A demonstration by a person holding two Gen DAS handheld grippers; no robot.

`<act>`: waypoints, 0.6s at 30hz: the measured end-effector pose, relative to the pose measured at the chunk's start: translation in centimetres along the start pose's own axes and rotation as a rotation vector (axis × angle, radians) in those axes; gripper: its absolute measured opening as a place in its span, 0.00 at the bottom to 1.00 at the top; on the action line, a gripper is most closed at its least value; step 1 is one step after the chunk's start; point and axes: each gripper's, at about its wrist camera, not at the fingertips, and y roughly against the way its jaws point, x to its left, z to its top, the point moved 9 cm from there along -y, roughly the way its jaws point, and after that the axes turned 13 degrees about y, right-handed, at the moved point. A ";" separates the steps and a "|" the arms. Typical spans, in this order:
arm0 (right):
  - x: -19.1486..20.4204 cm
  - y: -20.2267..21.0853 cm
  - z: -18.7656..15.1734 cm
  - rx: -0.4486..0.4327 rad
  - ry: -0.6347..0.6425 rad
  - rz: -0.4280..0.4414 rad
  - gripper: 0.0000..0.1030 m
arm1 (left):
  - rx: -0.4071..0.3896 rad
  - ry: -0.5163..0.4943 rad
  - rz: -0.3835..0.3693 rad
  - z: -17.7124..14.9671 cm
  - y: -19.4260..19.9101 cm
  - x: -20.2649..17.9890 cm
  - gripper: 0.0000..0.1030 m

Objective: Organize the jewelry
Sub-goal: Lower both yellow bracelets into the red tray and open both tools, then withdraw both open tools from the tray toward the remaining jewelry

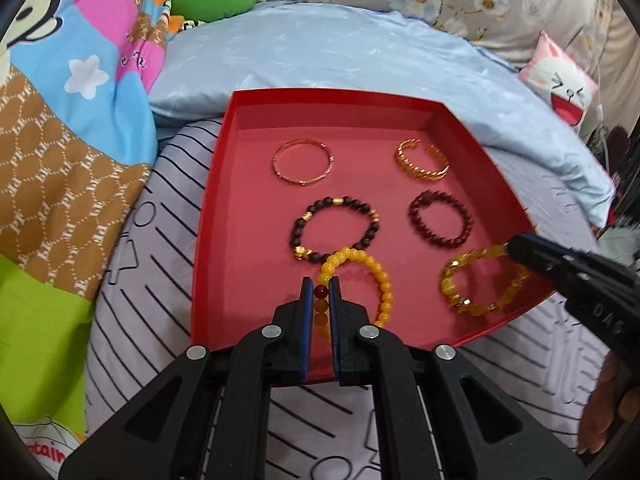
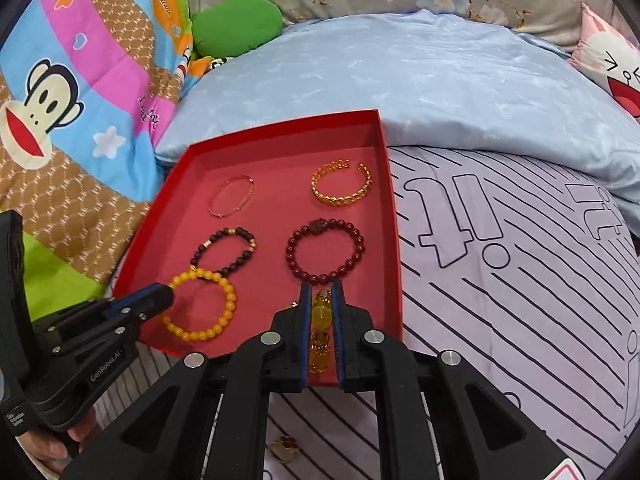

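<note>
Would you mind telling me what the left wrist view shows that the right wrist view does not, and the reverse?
Only the left wrist view shows the whole amber charm bracelet, with the right gripper at its far side. Only the right wrist view shows a small flower ring on the sheet, outside the tray. Both show the red tray, the yellow bead bracelet between the left gripper's fingers, and four more bracelets behind.

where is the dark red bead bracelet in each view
Left wrist view: the dark red bead bracelet lies right of centre, in the middle row on the right side of the red tray, somewhat blurred.
Right wrist view: the dark red bead bracelet sits near centre, just beyond the right gripper.
Shared landmark: the gold chain cuff lies directly behind it, towards the tray's far wall, in both views.
</note>
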 end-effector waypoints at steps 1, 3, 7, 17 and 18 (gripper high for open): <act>0.0 0.0 -0.1 0.000 0.010 -0.008 0.10 | -0.007 -0.017 0.023 -0.1 0.0 0.0 0.07; 0.3 -0.1 -0.1 0.001 0.030 -0.021 0.10 | -0.017 -0.041 0.056 -0.3 -0.1 0.1 0.07; 0.8 -0.4 -0.1 0.005 0.056 -0.034 0.10 | -0.029 -0.055 0.093 -0.4 -0.3 0.0 0.07; 0.7 -0.5 -0.2 -0.001 0.041 -0.058 0.16 | -0.046 -0.060 0.132 -0.2 -0.3 0.1 0.09; 0.6 -0.5 -0.1 -0.004 0.033 -0.061 0.19 | -0.046 -0.055 0.131 -0.3 -0.3 0.1 0.09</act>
